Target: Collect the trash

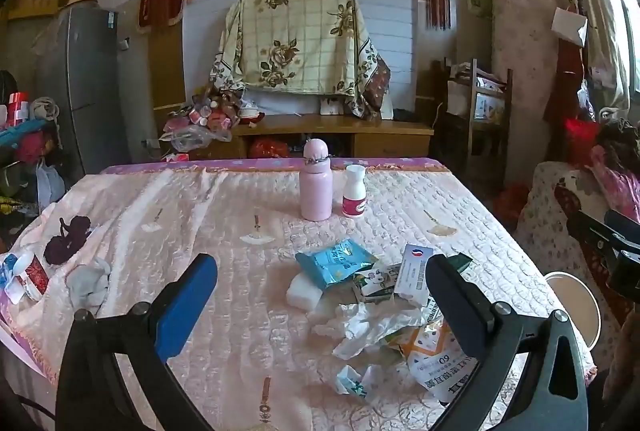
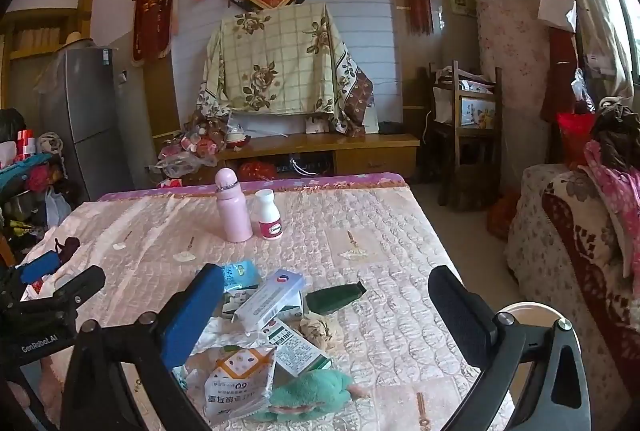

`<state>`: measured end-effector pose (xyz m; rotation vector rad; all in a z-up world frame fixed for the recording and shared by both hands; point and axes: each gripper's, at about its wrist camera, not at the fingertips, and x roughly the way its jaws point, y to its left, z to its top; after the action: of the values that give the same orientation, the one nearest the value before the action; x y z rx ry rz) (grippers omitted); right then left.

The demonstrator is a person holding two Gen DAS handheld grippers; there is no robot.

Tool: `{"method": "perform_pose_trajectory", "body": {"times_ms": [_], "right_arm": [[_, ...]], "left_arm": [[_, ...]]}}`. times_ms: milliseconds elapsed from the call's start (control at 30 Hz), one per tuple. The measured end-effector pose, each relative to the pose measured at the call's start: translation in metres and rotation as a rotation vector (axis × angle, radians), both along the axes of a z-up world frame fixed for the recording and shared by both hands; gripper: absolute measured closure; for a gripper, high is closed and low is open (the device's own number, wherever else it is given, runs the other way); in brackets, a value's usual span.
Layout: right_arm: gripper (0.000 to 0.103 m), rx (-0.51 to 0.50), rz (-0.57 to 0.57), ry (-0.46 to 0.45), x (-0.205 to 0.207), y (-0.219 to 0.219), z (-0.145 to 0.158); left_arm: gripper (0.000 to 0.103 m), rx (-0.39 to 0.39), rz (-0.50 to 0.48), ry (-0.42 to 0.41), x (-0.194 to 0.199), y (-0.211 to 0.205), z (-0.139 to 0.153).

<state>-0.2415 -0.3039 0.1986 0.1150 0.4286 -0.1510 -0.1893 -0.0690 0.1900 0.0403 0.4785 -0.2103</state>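
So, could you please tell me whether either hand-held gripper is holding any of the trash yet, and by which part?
Nothing is held. The left hand-held gripper and right hand-held gripper both stand wide open above the trash pile, touching none of it.

Pink-clothed table (image 1: 160,199) under bottles, littered wrappers (image 1: 376,319).

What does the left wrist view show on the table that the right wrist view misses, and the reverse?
Only the left wrist view shows the crumpled white tissue and the grey cloth near the table's left edge. Only the right wrist view shows the green plush toy at the pile's near end. Both share the pink bottle, the white pill bottle, the white box and the orange-and-white packet. Both grippers, left and right, are open.
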Motion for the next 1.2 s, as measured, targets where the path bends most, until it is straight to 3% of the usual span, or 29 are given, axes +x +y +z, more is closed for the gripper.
{"method": "perform_pose_trajectory", "body": {"times_ms": [267, 1200], "right_arm": [[0.0, 0.035, -0.003, -0.001, -0.001, -0.009, 0.0], [0.0, 0.006, -0.011, 0.003, -0.003, -0.005, -0.009]], "left_arm": [[0.0, -0.011, -0.007, 0.003, 0.0, -0.002, -0.001], [0.0, -0.003, 0.02, 0.029, 0.008, -0.007, -0.011]]}}
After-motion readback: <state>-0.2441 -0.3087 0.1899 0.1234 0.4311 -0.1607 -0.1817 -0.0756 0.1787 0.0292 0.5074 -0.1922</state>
